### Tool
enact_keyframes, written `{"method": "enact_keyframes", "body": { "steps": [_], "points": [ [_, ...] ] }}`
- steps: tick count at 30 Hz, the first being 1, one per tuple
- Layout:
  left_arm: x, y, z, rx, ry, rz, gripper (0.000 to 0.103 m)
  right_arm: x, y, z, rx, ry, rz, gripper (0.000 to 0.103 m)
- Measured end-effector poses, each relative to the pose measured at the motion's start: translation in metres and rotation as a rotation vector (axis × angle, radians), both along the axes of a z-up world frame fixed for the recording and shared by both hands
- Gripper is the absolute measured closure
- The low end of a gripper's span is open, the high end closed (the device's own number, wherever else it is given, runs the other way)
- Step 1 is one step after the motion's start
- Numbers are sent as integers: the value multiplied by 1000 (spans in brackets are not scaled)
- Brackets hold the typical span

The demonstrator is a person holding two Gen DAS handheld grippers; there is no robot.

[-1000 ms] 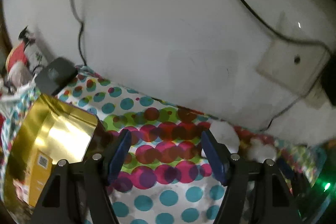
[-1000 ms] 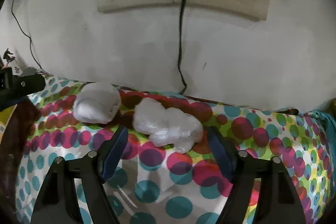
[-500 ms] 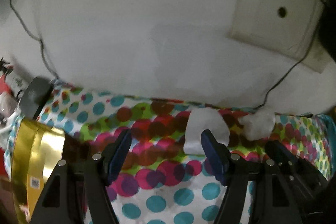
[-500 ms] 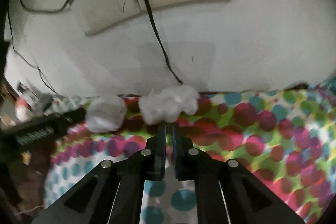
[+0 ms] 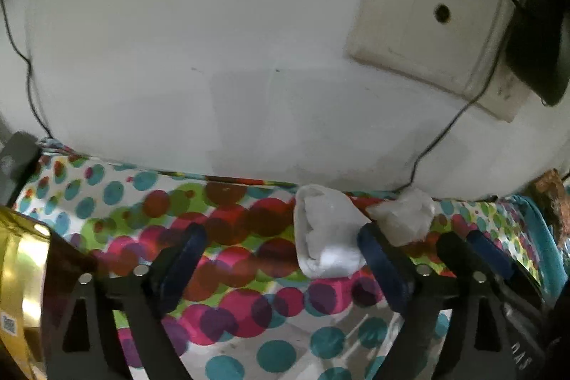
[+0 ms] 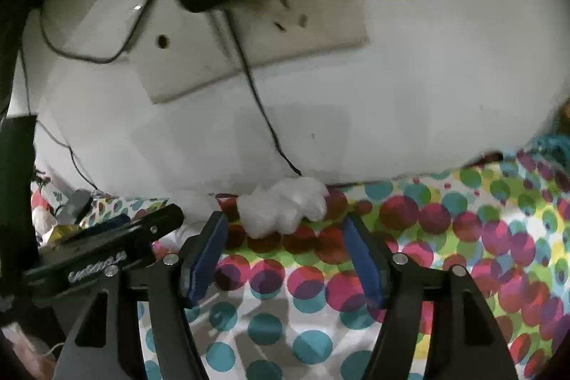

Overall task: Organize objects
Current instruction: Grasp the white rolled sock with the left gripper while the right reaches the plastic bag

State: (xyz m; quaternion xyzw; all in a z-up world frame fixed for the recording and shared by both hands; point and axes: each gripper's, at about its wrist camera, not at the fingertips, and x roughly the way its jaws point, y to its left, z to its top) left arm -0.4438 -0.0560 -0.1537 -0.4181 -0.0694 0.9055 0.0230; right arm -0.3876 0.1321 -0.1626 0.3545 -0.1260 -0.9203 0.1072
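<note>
Two white crumpled plastic bundles lie on the polka-dot cloth by the wall. The left bundle (image 5: 326,234) sits just ahead of my left gripper's right finger, with the right bundle (image 5: 404,218) beside it. My left gripper (image 5: 281,267) is open and empty. In the right wrist view the right bundle (image 6: 285,207) lies just beyond my open, empty right gripper (image 6: 288,259). The left bundle (image 6: 194,205) is partly hidden behind the left gripper's body (image 6: 103,255).
A gold box (image 5: 19,276) stands at the left edge. A wall socket plate (image 6: 249,34) with a black plug and cables hangs above the cloth. The white wall (image 5: 213,59) is close behind the bundles. Teal fabric (image 5: 538,237) lies at the right.
My right gripper went from open to shut and is open again now. My left gripper has swung right, bringing the bundles nearer its fingers.
</note>
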Motion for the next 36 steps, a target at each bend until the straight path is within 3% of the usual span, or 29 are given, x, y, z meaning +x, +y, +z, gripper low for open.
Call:
{"method": "enact_keyframes", "body": {
  "steps": [7, 15, 20, 22, 24, 26, 27, 28, 32, 36],
  "points": [
    [3, 12, -2, 32, 43, -37, 10, -2, 21, -1, -69, -11, -48, 37],
    [-7, 10, -13, 149, -18, -47, 10, -1, 23, -3, -62, -11, -67, 35],
    [-6, 23, -12, 72, -2, -69, 10, -1, 34, -4, -58, -6, -140, 31],
    [-4, 25, -10, 47, 16, -66, 11, 0, 41, -3, -30, 2, -188, 20],
    [-4, 23, -9, 53, 29, -60, 20, 2, 44, -2, -9, 27, -229, 9],
    [-6, 18, -8, 131, 27, -83, 55, 5, 45, 0, 0, 57, -255, 0],
    [-7, 14, -8, 190, 17, -94, 61, 6, 46, 1, 0, 67, -261, 0],
    [-7, 12, -8, 207, 9, -95, 61, 7, 46, 2, 4, 79, -267, 0],
    [-6, 23, -8, 146, 29, -115, 58, 6, 35, 3, 33, 93, -267, 0],
    [-7, 35, -16, 123, -3, -155, 54, 3, 24, 2, 46, 93, -262, 0]
  ]
}}
